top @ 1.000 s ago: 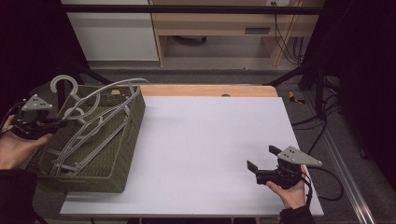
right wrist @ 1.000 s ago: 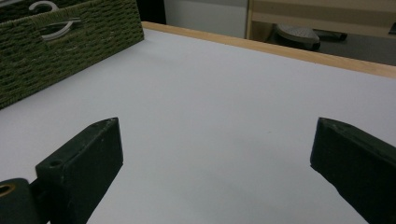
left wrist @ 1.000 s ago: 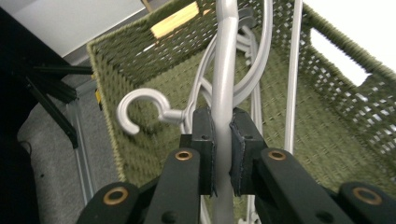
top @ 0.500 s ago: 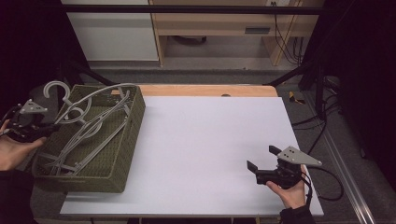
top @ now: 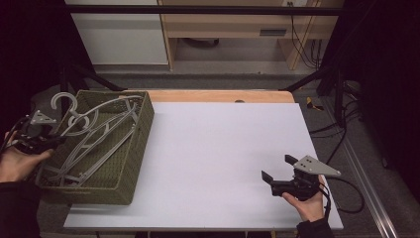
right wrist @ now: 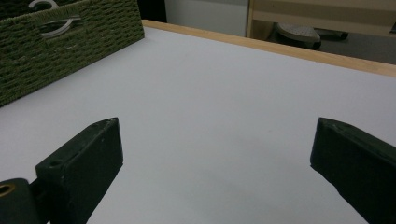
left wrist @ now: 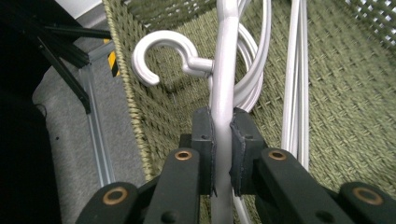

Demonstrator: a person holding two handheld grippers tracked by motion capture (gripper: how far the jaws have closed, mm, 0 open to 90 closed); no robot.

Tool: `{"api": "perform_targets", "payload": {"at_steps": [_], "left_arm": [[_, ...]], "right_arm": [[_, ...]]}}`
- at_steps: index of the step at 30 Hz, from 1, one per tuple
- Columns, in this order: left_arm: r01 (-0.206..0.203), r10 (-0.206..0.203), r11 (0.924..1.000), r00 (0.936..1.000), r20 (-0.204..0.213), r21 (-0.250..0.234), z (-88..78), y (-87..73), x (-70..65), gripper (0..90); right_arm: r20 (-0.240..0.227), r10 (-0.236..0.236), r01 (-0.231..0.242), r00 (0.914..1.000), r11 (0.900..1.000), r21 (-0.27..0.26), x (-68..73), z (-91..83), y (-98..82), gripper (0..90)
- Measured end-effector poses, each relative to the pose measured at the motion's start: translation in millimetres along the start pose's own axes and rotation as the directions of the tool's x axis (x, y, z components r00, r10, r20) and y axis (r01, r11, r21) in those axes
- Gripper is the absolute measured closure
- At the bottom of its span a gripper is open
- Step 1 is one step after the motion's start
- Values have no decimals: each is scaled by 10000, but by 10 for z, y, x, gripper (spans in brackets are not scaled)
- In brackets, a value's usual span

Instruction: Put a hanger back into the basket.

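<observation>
On the white table (top: 213,148), left tongs (left wrist: 222,140) clamp a basket (top: 126,173) hanger (left wrist: 224,70).

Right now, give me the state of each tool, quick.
Left tool: shut on a grey hanger at the green basket.
Right tool: open, holding nothing, over the white table.

Rough woven green basket (top: 130,163), smooth glossy grey plastic hangers (left wrist: 223,70), matt white table (top: 223,158) edged in wood.

Grey floor (top: 237,82), wooden desk (top: 228,27), white cabinet (top: 116,37) behind.
</observation>
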State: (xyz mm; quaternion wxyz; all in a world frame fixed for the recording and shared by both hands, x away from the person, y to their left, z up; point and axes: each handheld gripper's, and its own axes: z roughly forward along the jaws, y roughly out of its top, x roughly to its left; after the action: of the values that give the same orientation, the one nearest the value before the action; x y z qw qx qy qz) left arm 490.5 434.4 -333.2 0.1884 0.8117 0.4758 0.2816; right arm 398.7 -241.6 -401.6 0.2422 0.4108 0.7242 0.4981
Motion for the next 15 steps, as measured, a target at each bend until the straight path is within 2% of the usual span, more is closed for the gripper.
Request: {"api": "perform_targets", "payload": {"at_steps": [6, 12, 15], "left_arm": [[218, -234, 9991, 9987, 452, 363, 205, -64, -41, 820], [886, -956, 9937, 9898, 1060, 692, 374, -156, -45, 819], [1012, -1090, 9918, 9888, 1022, 787, 440, -188, -63, 818]], "right_arm": [[-59, -25, 25, 10000, 10000, -40, -7, -13, 6, 28], [-52, 19, -19, 10000, 10000, -55, 1, -5, 7, 28], [-77, 22, -22, 10000, 10000, -37, 3, 3, 7, 28]]}}
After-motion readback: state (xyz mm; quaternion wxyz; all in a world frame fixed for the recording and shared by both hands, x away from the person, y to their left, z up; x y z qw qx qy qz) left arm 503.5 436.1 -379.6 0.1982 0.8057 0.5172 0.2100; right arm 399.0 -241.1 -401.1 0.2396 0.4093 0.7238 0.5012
